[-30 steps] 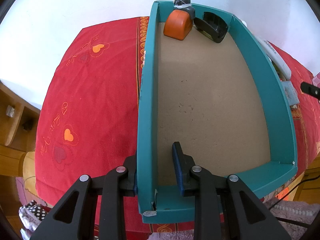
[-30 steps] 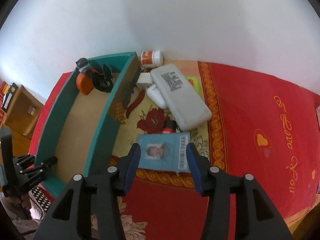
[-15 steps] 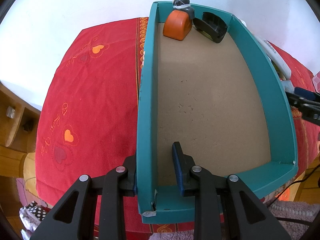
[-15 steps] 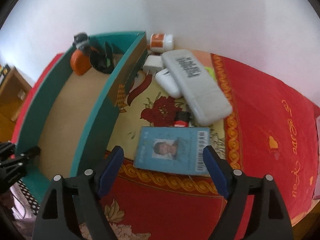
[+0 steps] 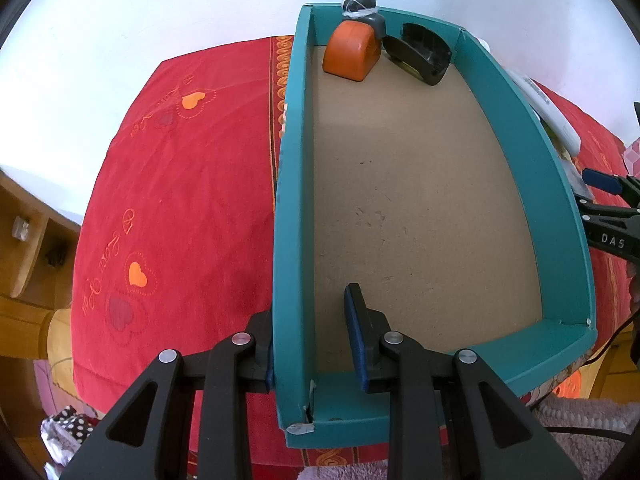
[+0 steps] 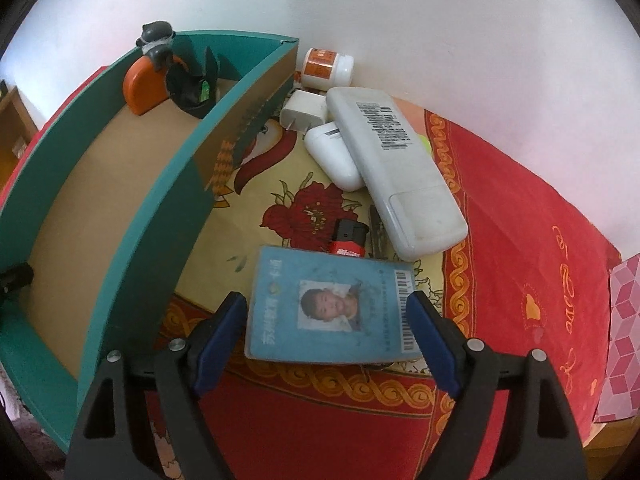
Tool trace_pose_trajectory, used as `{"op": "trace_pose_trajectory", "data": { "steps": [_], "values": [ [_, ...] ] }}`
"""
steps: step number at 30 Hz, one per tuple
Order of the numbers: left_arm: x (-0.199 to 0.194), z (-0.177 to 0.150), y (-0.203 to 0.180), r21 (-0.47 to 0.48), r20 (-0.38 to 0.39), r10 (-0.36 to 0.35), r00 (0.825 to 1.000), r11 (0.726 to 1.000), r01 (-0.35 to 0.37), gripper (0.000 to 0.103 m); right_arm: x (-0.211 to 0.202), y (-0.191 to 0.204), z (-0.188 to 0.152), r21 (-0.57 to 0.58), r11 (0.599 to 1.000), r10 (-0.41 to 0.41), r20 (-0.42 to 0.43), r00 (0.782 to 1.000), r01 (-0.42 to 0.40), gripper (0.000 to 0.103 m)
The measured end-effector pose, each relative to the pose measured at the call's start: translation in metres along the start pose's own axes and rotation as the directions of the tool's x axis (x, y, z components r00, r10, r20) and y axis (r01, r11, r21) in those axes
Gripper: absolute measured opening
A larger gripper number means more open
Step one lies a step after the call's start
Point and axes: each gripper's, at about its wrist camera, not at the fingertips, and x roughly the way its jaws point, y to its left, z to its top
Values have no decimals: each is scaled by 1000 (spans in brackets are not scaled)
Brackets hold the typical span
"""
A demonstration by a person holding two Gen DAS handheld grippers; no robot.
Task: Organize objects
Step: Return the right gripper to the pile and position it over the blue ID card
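Step in hand, as judged: picking up the ID card for transfer into the teal box. Right gripper is released, jaws spread wide on either side of the card, which lies flat on the bedspread just right of the box; pads sit at the card's short edges but have not closed on it. Left gripper straddles the box's near-left wall, one finger outside, one inside; outer pad touches the wall, inner pad stands off it, so a brace more than a firm clamp. Next move calls for closing the right jaws on the card's edges, or getting a pad under it since it lies flat and thin, then lifting over the box wall. Box contents: orange tape dispenser and black holder at the far end, a grey figure perched on the far wall; remaining floor bare. Outside the box: remote, white case, charger, pill bottle, lighter.
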Motion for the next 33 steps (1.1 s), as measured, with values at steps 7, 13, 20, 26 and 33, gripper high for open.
{"op": "trace_pose_trajectory", "data": {
  "steps": [7, 13, 20, 26, 33],
  "values": [
    [0, 1, -1, -2, 0, 0, 1000, 1000, 0, 28, -4, -12, -1, 32, 998, 56, 7, 998, -56, 75],
    [0, 1, -1, -2, 0, 0, 1000, 1000, 0, 28, -10, -28, -1, 61, 994, 91, 25, 996, -92, 55],
    [0, 2, -1, -2, -1, 0, 1000, 1000, 0, 28, -17, -36, -3, 91, 985, 143, 33, 989, -145, 49],
    [0, 3, -1, -4, -1, 0, 1000, 1000, 0, 28, -17, -57, -10, 163, 971, 174, 35, 984, -177, 83],
    [0, 3, -1, -2, -1, 0, 1000, 1000, 0, 28, -14, -57, -6, 125, 977, 173, 34, 984, -176, 84]
  ]
}}
